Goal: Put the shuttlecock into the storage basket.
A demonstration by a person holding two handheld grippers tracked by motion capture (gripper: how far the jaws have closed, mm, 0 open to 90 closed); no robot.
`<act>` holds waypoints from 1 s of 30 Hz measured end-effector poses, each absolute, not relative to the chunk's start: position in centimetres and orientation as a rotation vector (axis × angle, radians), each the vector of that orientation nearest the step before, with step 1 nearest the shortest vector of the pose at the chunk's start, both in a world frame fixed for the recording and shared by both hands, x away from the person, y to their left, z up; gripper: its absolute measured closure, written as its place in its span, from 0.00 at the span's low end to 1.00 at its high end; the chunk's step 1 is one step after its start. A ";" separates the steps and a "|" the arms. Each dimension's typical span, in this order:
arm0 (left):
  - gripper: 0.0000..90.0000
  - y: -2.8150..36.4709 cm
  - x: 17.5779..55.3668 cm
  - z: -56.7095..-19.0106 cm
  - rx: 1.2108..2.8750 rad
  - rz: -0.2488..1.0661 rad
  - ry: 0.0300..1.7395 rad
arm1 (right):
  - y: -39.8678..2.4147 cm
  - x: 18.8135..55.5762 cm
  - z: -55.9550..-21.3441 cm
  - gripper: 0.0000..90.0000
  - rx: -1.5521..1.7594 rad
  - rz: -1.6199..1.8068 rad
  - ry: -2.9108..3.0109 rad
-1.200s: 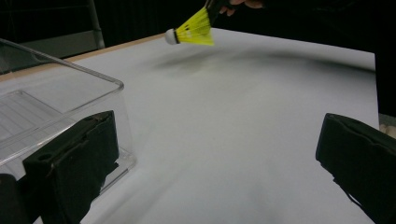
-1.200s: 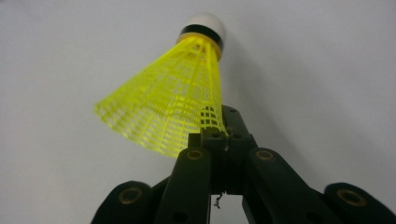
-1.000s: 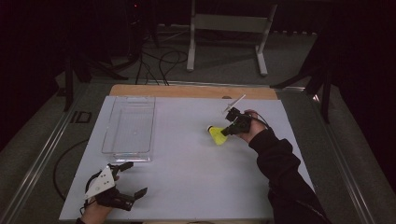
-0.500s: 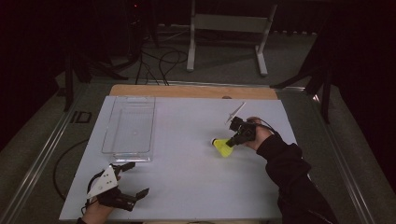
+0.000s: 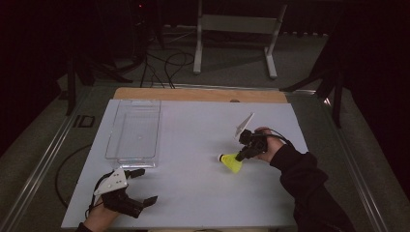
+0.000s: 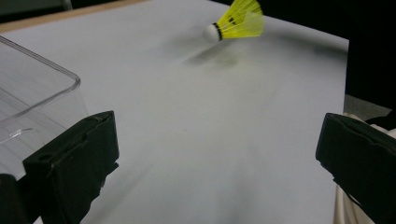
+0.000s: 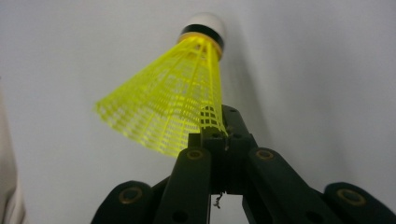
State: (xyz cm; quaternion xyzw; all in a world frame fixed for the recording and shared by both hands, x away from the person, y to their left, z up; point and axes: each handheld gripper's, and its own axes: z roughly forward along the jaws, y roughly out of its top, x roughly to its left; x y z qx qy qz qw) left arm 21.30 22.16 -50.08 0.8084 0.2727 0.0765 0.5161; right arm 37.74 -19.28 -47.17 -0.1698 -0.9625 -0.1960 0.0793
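Observation:
A yellow shuttlecock [image 5: 231, 162] with a white cork tip hangs just above the white table sheet, right of centre. My right gripper [image 5: 240, 155] is shut on the rim of its skirt. In the right gripper view the shuttlecock [image 7: 177, 93] points away from me, its skirt edge pinched between the jaws of the right gripper [image 7: 215, 136]. My left gripper [image 5: 143, 185] rests open at the near left of the table, nothing between its jaws. From the left gripper view the shuttlecock [image 6: 237, 21] floats far off above its shadow.
A clear plastic bin [image 5: 134, 134] stands empty on the left half of the white sheet [image 5: 193, 193], its near corner [image 6: 42, 93] close to my left gripper. A wooden strip [image 5: 203, 94] runs along the table's far edge. Stands and cables sit on the floor beyond.
My right gripper has carried the shuttlecock toward the near side of the table and a little rightward. The left gripper has stayed put.

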 end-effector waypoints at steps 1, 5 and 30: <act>0.00 22.0 21.4 -49.9 1.948 0.182 0.652 | -19.2 37.6 -47.1 1.00 -0.497 -0.591 -2.878; 0.00 21.5 21.8 -49.1 1.994 0.187 0.616 | -18.8 36.9 -46.9 1.00 -0.444 -0.594 -2.873; 0.00 17.2 25.0 -43.0 2.255 0.085 0.327 | -16.1 33.6 -44.2 1.00 -0.219 -0.665 -2.850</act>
